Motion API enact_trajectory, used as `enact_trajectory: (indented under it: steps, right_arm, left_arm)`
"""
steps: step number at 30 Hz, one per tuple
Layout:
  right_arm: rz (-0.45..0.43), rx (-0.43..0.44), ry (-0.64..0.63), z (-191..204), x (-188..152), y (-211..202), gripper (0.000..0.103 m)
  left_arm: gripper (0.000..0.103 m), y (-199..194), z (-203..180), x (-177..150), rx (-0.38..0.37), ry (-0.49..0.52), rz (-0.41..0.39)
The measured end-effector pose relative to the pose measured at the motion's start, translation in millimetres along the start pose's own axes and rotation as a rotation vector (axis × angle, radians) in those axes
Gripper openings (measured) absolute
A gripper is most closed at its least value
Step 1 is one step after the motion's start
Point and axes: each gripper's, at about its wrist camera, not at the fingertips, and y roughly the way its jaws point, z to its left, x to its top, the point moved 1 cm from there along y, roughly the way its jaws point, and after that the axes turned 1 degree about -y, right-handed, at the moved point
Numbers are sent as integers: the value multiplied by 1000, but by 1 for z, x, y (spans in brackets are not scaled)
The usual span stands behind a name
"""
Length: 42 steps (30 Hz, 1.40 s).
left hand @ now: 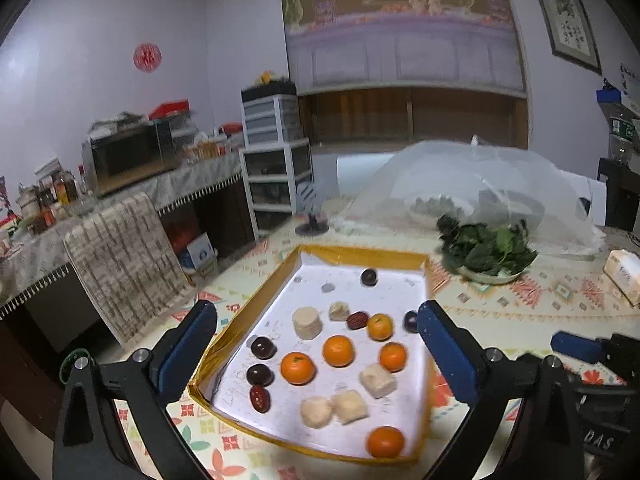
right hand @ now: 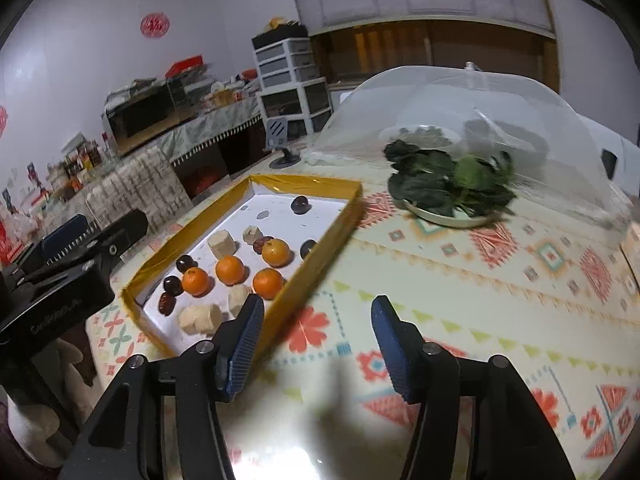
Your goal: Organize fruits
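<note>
Hovering above the tray (left hand: pixel 248 316), the left gripper (left hand: pixel 316 320) is seen spread wide, nothing held. Right gripper (right hand: pixel 318 320) likewise released, over tablecloth (right hand: pixel 460 280) lower centre. Oranges (left hand: pixel 338 350), dark fruits (left hand: pixel 263 347) and pale chunks (left hand: pixel 307 322) are scattered in tray, frame centre.

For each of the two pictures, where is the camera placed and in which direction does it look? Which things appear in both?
Left wrist view: sits on the left gripper, above the near end of the gold-edged tray, looking along it; its own open blue fingers show, plus the right gripper at the right edge.
Right wrist view: sits on the right gripper, beside the tray's right side, over the patterned tablecloth; its open fingers and the left gripper show.
Shared: tray, oranges, plate of greens, mesh food cover.
</note>
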Motion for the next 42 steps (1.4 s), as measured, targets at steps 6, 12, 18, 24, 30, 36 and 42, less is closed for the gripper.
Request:
enact_trajectory:
  steps: [6, 12, 18, 24, 30, 36, 42]
  right_arm:
    - [-44, -11, 23, -12, -16, -33, 70]
    - [-60, -35, -1, -17, -26, -49, 76]
    - [-49, -60, -20, -19, -36, -55, 77]
    - [-40, -71, -4, -23, -42, -53, 78]
    - [-15, -73, -12, -18, -42, -42, 79]
    - [-1, -71, -21, -11, -43, -33, 80]
    - [21, -63, -9, -8, -44, -24, 80]
  left_arm:
    - [103, -44, -21, 0, 14, 7, -92]
    - [103, -59, -38, -4, -42, -18, -73]
    - [103, -49, -52, -17, -132, -44, 33]
    - [103, -41, -51, -24, -150, -62, 77]
    - [103, -32, -46, -30, -153, -70, 114]
    - [103, -24, -42, -35, -158, -71, 134]
    - [103, -23, -35, -36, -146, -78, 121]
